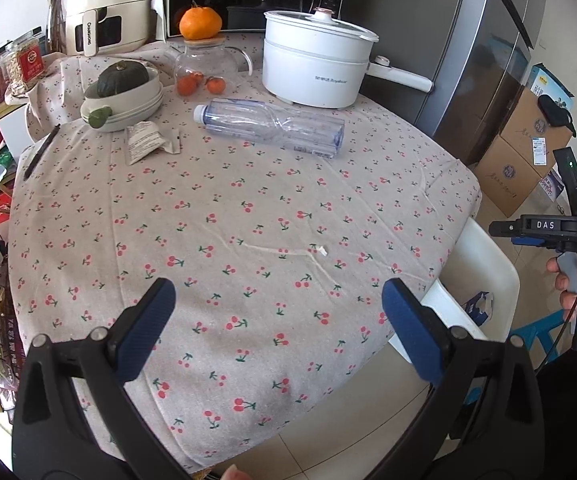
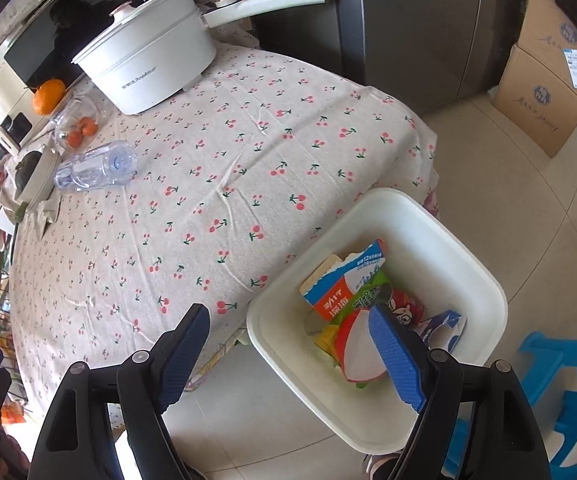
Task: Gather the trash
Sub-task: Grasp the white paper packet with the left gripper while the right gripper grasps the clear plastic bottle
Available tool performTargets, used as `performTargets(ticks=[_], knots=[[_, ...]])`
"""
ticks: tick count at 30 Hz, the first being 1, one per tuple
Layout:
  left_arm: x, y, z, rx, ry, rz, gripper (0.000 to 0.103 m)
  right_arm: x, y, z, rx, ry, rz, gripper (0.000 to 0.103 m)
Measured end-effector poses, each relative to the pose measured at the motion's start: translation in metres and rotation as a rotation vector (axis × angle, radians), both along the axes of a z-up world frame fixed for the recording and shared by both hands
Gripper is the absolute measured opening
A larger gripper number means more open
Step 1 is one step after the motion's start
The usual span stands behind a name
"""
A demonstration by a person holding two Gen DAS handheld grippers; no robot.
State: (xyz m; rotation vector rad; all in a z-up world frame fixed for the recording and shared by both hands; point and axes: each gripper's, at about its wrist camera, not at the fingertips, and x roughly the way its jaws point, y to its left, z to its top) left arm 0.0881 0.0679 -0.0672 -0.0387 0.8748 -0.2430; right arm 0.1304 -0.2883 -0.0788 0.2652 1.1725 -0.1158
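Observation:
An empty clear plastic bottle (image 1: 270, 125) lies on its side on the cherry-print tablecloth (image 1: 224, 248), also in the right wrist view (image 2: 95, 167). A crumpled paper wrapper (image 1: 147, 141) lies left of it by the bowls. A small white scrap (image 1: 322, 249) lies mid-table. A white bin (image 2: 440, 224) beside the table holds cartons and wrappers (image 2: 348, 292); its rim shows in the left view (image 1: 484, 256). My left gripper (image 1: 278, 300) is open and empty above the table's near part. My right gripper (image 2: 288, 320) is open and empty above the bin's near edge.
A white electric pot (image 1: 314, 66), a glass jar with oranges (image 1: 204, 68), stacked bowls with a squash (image 1: 122, 92) and a pen (image 1: 40, 152) stand at the table's back. A fridge (image 1: 468, 52), cardboard boxes (image 1: 524, 148) and a blue stool (image 2: 560, 392) are on the right.

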Motion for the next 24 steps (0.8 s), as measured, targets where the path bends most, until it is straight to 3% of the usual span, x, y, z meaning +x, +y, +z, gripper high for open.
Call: performTargets(ticks=[11, 18, 24], knots=[[0.033, 0.036, -0.008, 0.130, 0.005, 0.033, 0.103, 0.053, 0.059, 0.002, -0.080, 0.027, 0.144, 0.083], [0.080, 0.074, -0.031, 0.102, 0.093, 0.011, 0.102, 0.103, 0.101, 0.001, -0.144, 0.017, 0.254, 0.083], [0.139, 0.101, -0.046, 0.130, 0.091, 0.063, 0.102, 0.148, 0.145, 0.012, -0.196, -0.072, 0.396, 0.083]])
